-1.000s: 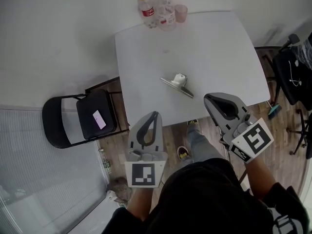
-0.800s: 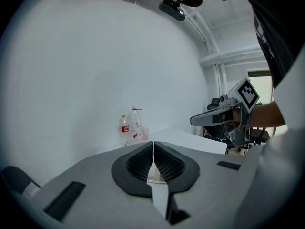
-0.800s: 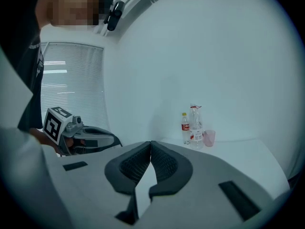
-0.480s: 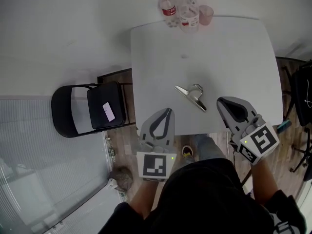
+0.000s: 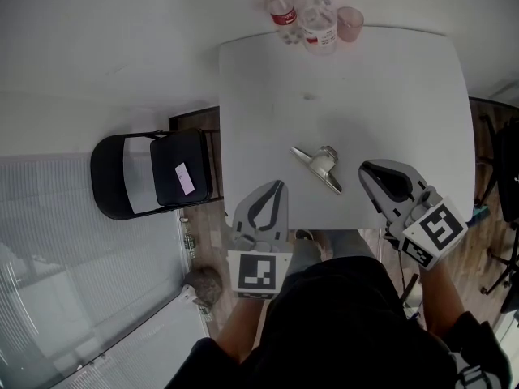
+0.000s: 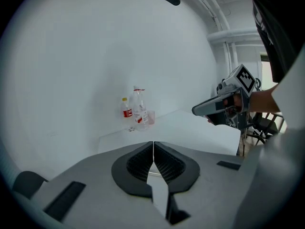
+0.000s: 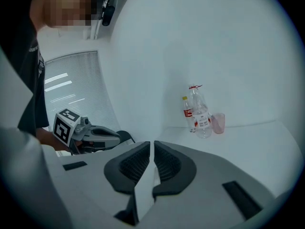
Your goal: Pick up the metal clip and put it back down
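The metal clip lies on the white table, near its front edge, with its flat bar slanting and its wire handle raised. My left gripper hovers at the front edge, left of the clip and apart from it, jaws shut with nothing between them. My right gripper sits just right of the clip, also shut and empty. In the left gripper view the closed jaws point over the table and hide the clip; the right gripper shows beyond. In the right gripper view the shut jaws cover the clip too.
Two plastic bottles and a pink cup stand at the table's far edge. A black folding chair with a small pink card on its seat stands left of the table. Window blinds fill the lower left.
Both grippers have moved forward and lower toward the table's front edge, closing in on either side of the clip. The clip has stayed in place.
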A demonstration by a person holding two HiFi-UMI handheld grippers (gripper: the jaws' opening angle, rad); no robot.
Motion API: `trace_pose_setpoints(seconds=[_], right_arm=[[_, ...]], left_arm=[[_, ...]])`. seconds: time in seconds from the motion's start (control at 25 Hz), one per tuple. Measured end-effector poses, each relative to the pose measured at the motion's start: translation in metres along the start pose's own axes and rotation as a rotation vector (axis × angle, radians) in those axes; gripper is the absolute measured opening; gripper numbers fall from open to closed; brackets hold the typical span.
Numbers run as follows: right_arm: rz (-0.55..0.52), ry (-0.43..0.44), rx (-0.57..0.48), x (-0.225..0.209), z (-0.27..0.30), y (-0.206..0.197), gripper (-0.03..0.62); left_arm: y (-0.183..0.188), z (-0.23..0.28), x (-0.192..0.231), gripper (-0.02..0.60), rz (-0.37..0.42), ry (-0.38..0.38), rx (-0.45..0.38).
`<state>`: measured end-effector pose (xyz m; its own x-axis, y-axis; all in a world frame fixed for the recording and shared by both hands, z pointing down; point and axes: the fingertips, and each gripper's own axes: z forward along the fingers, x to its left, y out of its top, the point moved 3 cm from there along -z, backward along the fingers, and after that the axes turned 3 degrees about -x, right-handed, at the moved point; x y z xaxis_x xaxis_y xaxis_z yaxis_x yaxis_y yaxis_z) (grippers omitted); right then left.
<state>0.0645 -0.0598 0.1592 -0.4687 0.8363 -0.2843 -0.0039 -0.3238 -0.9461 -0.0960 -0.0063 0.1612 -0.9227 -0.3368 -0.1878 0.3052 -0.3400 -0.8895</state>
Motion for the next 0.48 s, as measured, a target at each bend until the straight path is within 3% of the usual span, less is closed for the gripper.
trace_pose_setpoints(seconds=[0.2,0.28,0.48], right_arm=[[0.076,-0.017,0.019,-0.016,0.0,-0.005,0.029],[0.108,-0.015,0.037,-0.022,0.005,-0.01,0.129],[0.1,-0.011,0.098,-0.04,0.015,-0.027,0.141]], left_arm=[[-0.016,0.013,0.005,0.021,-0.019,-0.021,0.056],[-0.021,0.02,0.009,0.021,-0.057,-0.028,0.073],[-0.031,0.04,0.013,0.021,-0.057,-0.048,0.075]])
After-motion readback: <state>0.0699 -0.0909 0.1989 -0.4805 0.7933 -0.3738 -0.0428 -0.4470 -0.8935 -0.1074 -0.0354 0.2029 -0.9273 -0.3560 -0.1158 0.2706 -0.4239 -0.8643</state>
